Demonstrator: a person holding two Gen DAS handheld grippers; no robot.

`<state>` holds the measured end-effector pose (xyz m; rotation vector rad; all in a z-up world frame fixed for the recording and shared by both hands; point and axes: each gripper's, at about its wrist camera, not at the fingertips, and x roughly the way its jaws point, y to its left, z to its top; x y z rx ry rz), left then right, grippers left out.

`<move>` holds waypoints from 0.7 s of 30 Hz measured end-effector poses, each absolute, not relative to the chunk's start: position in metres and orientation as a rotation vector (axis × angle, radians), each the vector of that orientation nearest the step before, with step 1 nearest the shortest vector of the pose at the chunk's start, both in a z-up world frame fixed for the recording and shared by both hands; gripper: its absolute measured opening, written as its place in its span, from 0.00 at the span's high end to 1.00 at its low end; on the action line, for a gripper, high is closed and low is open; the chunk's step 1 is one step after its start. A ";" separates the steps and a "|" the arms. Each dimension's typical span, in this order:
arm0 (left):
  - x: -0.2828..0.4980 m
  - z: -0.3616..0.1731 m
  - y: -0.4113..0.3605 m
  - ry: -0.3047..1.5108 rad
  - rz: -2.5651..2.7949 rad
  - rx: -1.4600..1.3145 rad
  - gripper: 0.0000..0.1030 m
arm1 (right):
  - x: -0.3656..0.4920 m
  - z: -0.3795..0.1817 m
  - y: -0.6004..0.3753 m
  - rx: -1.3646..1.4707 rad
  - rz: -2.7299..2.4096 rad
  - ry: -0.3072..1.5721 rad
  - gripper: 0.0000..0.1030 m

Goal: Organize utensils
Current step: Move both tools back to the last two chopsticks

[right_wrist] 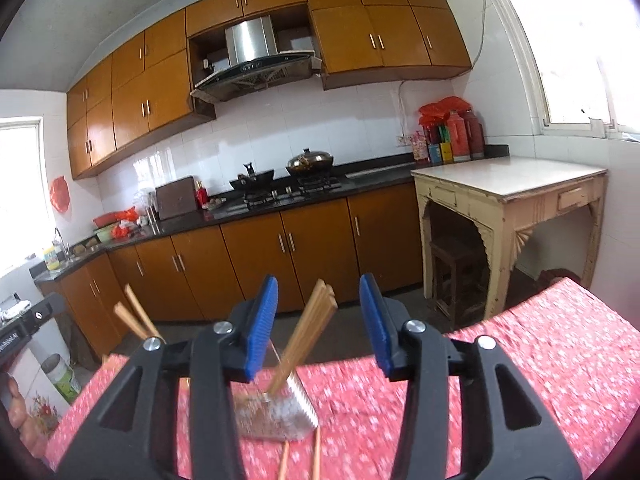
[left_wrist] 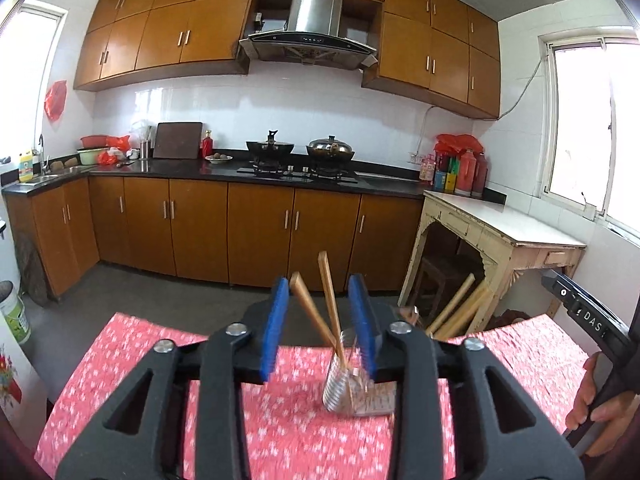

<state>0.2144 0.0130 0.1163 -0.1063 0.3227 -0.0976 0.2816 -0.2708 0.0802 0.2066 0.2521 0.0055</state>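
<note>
The left gripper [left_wrist: 322, 330] is standing with its jaws apart at lower centre, framing two chopsticks [left_wrist: 320, 312] leaning unpinched in a metal holder [left_wrist: 348, 384] on the red tablecloth [left_wrist: 120, 368]. The right gripper [right_wrist: 320, 330] is likewise gaping around a chopstick bundle [right_wrist: 308, 332] in that holder [right_wrist: 280, 412].

Left tongs [left_wrist: 322, 326], right tongs [right_wrist: 318, 324]: jaws apart, empty.
</note>
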 end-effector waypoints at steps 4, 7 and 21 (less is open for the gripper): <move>0.182 0.094 0.016 0.339 -0.100 -0.102 0.56 | 0.246 0.054 -0.272 0.199 0.004 0.294 0.58; 0.156 0.069 0.013 0.362 -0.110 -0.088 0.53 | 0.218 0.024 -0.270 0.200 0.008 0.343 0.58; 0.102 -0.031 -0.008 0.466 -0.130 -0.068 0.37 | 0.147 -0.123 -0.227 0.160 0.060 0.590 0.68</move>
